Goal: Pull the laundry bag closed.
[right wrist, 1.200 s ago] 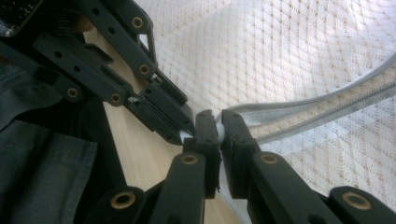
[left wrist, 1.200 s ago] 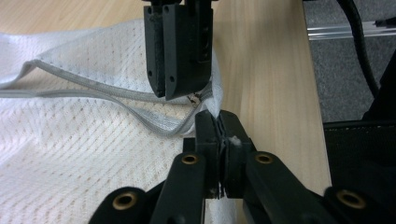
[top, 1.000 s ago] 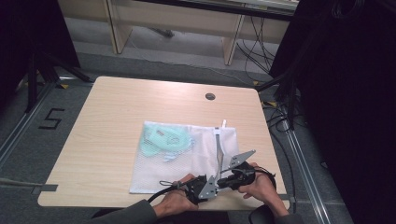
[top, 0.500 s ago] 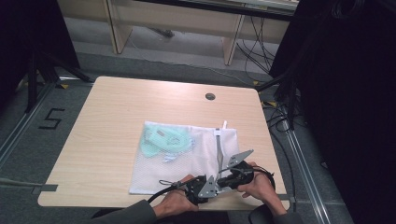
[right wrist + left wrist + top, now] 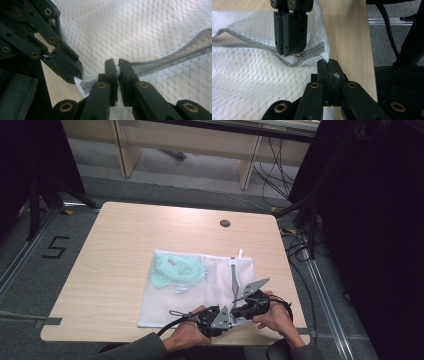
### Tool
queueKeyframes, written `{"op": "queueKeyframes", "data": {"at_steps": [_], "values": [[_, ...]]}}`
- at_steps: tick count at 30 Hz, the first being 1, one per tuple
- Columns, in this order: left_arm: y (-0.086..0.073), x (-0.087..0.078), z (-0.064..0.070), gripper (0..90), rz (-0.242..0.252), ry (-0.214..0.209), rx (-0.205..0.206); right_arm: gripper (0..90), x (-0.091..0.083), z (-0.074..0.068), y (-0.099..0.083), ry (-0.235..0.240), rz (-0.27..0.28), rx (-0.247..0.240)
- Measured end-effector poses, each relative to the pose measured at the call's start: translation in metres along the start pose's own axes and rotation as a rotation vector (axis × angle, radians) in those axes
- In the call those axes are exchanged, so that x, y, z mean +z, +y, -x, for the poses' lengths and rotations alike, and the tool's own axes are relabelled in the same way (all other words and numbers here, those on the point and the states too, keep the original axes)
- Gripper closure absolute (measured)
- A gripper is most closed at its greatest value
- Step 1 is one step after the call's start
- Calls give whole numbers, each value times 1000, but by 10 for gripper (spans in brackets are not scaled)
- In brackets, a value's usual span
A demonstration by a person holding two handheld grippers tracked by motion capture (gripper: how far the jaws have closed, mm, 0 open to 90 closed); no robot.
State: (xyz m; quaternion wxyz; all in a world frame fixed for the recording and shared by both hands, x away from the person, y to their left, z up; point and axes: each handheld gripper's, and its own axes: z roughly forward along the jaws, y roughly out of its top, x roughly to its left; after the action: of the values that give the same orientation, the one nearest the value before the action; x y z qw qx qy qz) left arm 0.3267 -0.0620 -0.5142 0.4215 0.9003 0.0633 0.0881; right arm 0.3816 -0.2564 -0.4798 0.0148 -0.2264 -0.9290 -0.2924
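Both grippers work at the near right corner of a white mesh laundry bag (image 5: 200,290) lying flat on the pale wood-grain table (image 5: 125,240). Left gripper (image 5: 328,65) has its black jaws pressed together on the bag's corner fabric. Right gripper (image 5: 117,67) is clamped on the small zipper pull, where the grey ribbed zipper (image 5: 175,56) curves away across the diamond-weave netting. Through the mesh, a mint-green garment (image 5: 177,271) sits crumpled at the bag's far left end.

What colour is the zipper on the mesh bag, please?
Grey, against the white mesh bag; the zipper shows best in the left gripper view.
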Motion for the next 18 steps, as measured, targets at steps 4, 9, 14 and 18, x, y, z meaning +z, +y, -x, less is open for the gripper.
{"op": "queueKeyframes", "data": {"at_steps": [4, 9, 14, 18], "values": [[0, -2, -3, 892, -22, 2, 31, 864, 1, 1, 2, -2, 3, -3], [0, -2, -3, 891, -20, -12, 11, 864, 0, 3, 3, -11, -3, 6], [0, -3, -2, 891, -3, -4, -16, 864, 1, 5, 6, -21, -3, 1], [1, -3, -2, 891, -10, -7, -3, 864, 2, 7, 8, -26, -8, 1]]}}
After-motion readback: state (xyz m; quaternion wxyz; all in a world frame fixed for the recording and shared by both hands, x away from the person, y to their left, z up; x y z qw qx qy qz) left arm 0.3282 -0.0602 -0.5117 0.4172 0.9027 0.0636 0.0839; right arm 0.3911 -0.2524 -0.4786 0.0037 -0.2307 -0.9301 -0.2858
